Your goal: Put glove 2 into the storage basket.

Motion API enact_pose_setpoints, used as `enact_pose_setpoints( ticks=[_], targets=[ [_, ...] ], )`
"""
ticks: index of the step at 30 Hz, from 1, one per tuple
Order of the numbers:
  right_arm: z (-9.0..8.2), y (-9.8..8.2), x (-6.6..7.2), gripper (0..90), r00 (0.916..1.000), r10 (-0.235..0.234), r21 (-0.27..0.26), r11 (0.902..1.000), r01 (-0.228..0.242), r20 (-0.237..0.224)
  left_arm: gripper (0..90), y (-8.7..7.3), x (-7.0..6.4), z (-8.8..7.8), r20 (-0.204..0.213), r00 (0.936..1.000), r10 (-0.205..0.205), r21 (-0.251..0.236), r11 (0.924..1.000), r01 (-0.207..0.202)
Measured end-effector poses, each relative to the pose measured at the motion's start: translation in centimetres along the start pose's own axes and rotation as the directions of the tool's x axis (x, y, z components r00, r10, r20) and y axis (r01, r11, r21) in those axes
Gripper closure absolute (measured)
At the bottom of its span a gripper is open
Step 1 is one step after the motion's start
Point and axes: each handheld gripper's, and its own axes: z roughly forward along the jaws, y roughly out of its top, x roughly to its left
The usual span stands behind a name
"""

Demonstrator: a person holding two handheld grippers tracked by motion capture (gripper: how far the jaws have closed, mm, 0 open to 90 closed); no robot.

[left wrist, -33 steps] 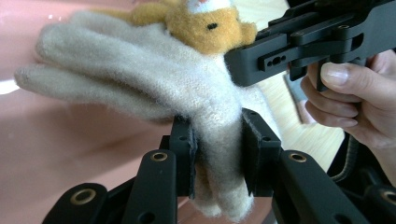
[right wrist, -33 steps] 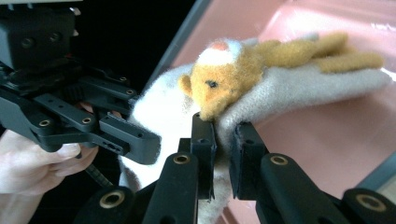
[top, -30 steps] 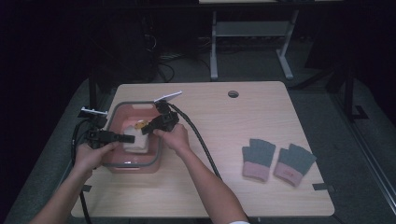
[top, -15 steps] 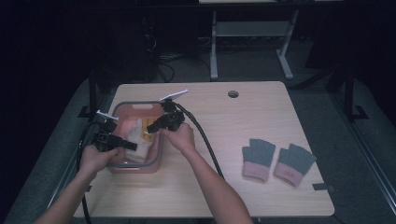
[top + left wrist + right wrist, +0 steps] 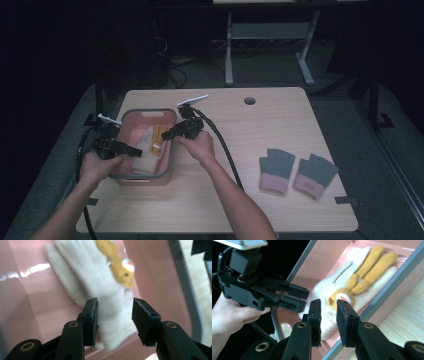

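The surface (image 5: 220, 200) carried a pink basket (image 5: 169, 145) at its left, so that gloves could be gathered there. The cream glove (image 5: 342, 287) lay inside it, released. The left tongs (image 5: 114, 315) had just been opening around its cuff; the right tongs (image 5: 329, 317) hung empty, slightly parted, above it

High view overhead; gripper views close, sharing basket (image 5: 167, 145).
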Motion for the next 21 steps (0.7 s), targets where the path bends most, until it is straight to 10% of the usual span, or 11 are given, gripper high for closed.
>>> enact_pose_setpoints(
  ticks=[12, 21],
  targets=[
    [-1.4, -0.2, -0.3, 71.8, 1.0, -0.002, -0.017, 0.9999, 0.001, -0.008, 71.4, 0.3, -0.6, -0.2, 0.007, 0.999, 0.044, -0.029, 0.9986, -0.044],
    [-2.7, -0.7, -0.7, 70.8, 0.9999, 0.0, -0.038, 0.9993, 0.0, -0.014, 70.8, 0.3, -0.4, 1.6, -0.062, 0.9959, 0.067, 0.042, 0.997, -0.064]
  ],
)
